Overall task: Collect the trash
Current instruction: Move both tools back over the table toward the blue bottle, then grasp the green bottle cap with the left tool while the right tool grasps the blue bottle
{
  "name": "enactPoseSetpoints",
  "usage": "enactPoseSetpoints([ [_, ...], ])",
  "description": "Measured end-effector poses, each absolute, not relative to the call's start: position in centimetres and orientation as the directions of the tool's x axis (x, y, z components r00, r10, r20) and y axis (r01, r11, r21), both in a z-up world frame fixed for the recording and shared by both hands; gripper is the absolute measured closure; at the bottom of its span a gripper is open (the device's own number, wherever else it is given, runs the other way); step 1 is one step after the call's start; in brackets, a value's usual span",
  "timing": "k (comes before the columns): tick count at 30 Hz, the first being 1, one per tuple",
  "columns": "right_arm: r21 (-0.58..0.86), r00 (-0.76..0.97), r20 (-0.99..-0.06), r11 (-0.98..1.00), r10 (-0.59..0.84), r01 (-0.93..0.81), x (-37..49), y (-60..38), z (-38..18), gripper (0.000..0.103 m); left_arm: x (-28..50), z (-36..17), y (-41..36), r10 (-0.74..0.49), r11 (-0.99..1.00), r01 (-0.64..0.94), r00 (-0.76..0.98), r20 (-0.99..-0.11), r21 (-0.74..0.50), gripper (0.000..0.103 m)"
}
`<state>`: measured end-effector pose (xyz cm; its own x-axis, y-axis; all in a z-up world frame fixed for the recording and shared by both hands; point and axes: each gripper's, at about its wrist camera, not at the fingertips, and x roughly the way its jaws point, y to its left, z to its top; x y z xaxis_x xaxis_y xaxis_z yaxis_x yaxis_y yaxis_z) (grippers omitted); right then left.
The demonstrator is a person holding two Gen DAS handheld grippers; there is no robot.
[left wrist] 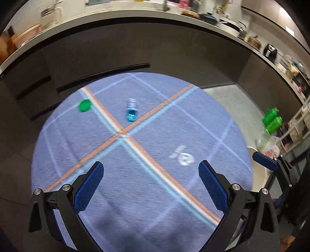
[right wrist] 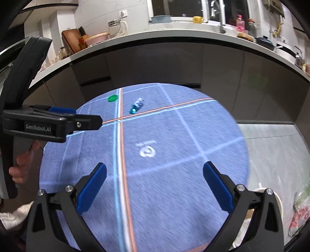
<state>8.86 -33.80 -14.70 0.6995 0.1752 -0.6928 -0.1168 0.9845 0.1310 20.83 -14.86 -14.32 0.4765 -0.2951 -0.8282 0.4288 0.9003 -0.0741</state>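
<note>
A small blue bottle (left wrist: 131, 113) lies on its side on the far part of the round cloth-covered bench (left wrist: 155, 193), just beyond the crossing stripes; a green lid (left wrist: 84, 105) rests to its left, and a white ring (left wrist: 185, 158) nearer. Both the left hand-held gripper (left wrist: 151, 189) and the right hand-held gripper (right wrist: 155, 191) hover released and empty. Judged step: approach. The next move calls for reaching forward to one piece and closing on it.

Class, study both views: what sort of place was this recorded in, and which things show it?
Most likely a home kitchen: a long countertop with a tap, pans, and dark cabinets beyond a round table.
</note>
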Motion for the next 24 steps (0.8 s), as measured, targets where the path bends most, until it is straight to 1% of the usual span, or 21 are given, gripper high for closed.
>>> enactPoseSetpoints([
  [6,0.161,0.674,-0.708,0.977,0.213,-0.140,14.3,-30.8,-15.0,0.003,24.9,-15.6,-8.6,-0.238,0.942,0.326,0.497,-0.834,-0.075,0.008],
  [11,0.205,0.646,-0.720,0.967,0.254,-0.153,19.2,-29.0,-15.8,0.005,27.8,-16.3,-6.0,-0.246,0.947,0.306,0.487,-0.838,-0.100,0.009],
  [13,0.203,0.642,-0.726,0.969,0.247,-0.144,21.1,-28.3,-16.1,0.016,29.0,-16.5,-5.5,-0.254,0.944,0.313,0.487,-0.836,-0.104,0.011],
  [15,0.208,0.633,-0.736,0.970,0.239,-0.125,23.2,-27.7,-16.8,0.022,30.0,-16.6,-5.3,-0.256,0.943,0.317,0.487,-0.835,-0.104,0.015],
  [17,0.220,0.625,-0.745,0.970,0.235,-0.102,25.3,-27.5,-17.5,0.025,31.1,-16.7,-5.2,-0.261,0.941,0.322,0.488,-0.833,-0.106,0.016],
  [19,0.230,0.620,-0.749,0.969,0.233,-0.087,26.7,-27.4,-18.0,0.032,32.2,-17.0,-5.3,-0.259,0.940,0.327,0.490,-0.833,-0.099,0.019],
  [21,0.231,0.616,-0.754,0.970,0.227,-0.074,28.1,-27.2,-18.6,0.035,33.4,-17.4,-5.5,-0.267,0.934,0.344,0.482,-0.834,-0.100,0.024],
  [24,0.225,0.607,-0.765,0.972,0.217,-0.063,29.9,-26.7,-19.5,0.041,35.2,-18.1,-5.7,-0.267,0.931,0.351,0.479,-0.836,-0.097,0.025],
])
